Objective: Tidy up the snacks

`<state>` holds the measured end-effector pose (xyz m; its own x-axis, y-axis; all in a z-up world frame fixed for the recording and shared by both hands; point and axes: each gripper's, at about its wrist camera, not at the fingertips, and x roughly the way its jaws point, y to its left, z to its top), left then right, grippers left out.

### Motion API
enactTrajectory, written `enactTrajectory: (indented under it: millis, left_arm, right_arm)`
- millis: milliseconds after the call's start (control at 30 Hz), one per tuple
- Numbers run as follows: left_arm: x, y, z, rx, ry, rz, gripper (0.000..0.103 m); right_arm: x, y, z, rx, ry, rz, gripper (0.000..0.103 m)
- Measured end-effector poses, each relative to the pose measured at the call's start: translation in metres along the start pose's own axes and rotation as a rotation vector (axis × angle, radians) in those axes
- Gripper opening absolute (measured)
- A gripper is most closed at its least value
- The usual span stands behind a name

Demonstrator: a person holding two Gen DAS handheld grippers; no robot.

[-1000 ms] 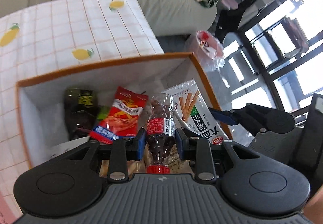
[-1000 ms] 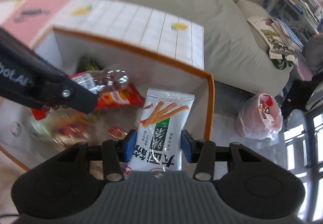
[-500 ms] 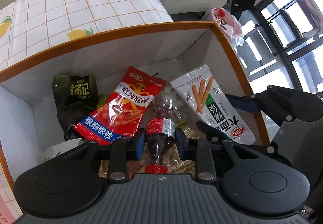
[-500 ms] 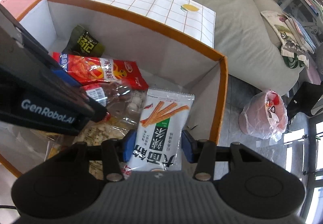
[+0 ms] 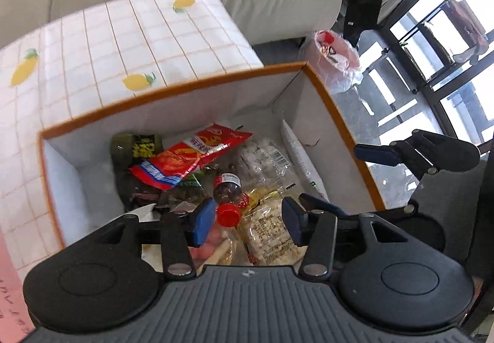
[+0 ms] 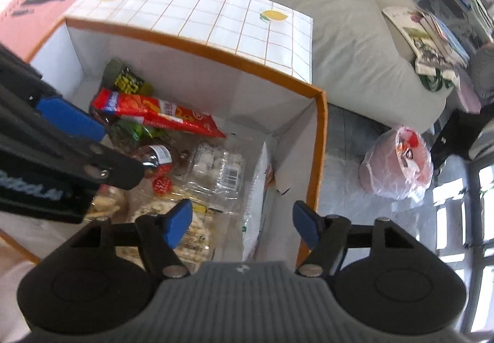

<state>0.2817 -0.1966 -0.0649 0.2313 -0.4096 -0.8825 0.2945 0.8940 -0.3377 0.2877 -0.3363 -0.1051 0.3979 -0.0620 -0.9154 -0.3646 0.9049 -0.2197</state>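
The white box (image 5: 173, 92) with an orange rim stands on the bench (image 5: 92, 43), whose cloth is a white grid printed with yellow lemons. Inside lie the snacks: a red packet (image 5: 197, 154) with Chinese lettering too blurred to read, a dark green packet (image 5: 139, 148) with yellow characters, a clear bag of white balls (image 5: 262, 157) bearing a barcode, and a white breadstick packet (image 6: 257, 188) standing on edge against the box's right wall.

A small cola bottle (image 5: 228, 191) with a red cap and a red-and-white label lies among them. The left gripper (image 5: 248, 219) hovers over it with its fingers (image 5: 202, 221) opening; the cap sits between them, with no grip on it. The right gripper (image 6: 242, 221) also has its fingers (image 6: 177, 221) spreading, released, above the breadstick packet, which they do not press.
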Motion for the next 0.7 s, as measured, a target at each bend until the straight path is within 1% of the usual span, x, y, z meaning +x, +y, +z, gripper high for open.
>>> enactTrajectory:
  millis: [67, 167, 233, 300, 367, 533, 600, 667, 700]
  left_arm:
    - [-0.019, -0.003, -0.003, 0.024, -0.042, 0.008, 0.059]
    - [-0.055, -0.006, -0.01, 0.071, -0.134, 0.044, 0.059]
    - [-0.08, -0.009, -0.018, 0.103, -0.204, 0.085, 0.059]
    - [-0.105, -0.01, -0.03, 0.13, -0.278, 0.11, 0.059]
    - [-0.13, -0.009, -0.044, 0.159, -0.345, 0.134, 0.06]
    - [-0.183, -0.006, -0.089, 0.209, -0.496, 0.243, 0.06]
    - [-0.202, -0.004, -0.11, 0.225, -0.553, 0.296, 0.063]
    - [-0.215, -0.001, -0.131, 0.244, -0.599, 0.35, 0.068]
    - [-0.221, 0.001, -0.14, 0.248, -0.615, 0.374, 0.069]
  right_arm:
    - [-0.012, -0.004, 0.002, 0.045, -0.011, 0.011, 0.074]
    - [-0.041, -0.007, 0.002, 0.12, -0.056, 0.024, 0.076]
    - [-0.066, -0.006, 0.002, 0.17, -0.106, 0.033, 0.078]
    - [-0.094, 0.001, 0.0, 0.203, -0.177, 0.044, 0.079]
    - [-0.121, 0.012, -0.004, 0.229, -0.246, 0.052, 0.081]
    - [-0.176, 0.049, -0.025, 0.303, -0.405, 0.051, 0.088]
    - [-0.191, 0.067, -0.036, 0.322, -0.45, 0.042, 0.089]
    - [-0.202, 0.087, -0.048, 0.334, -0.498, 0.035, 0.09]
    - [-0.206, 0.096, -0.053, 0.339, -0.517, 0.031, 0.091]
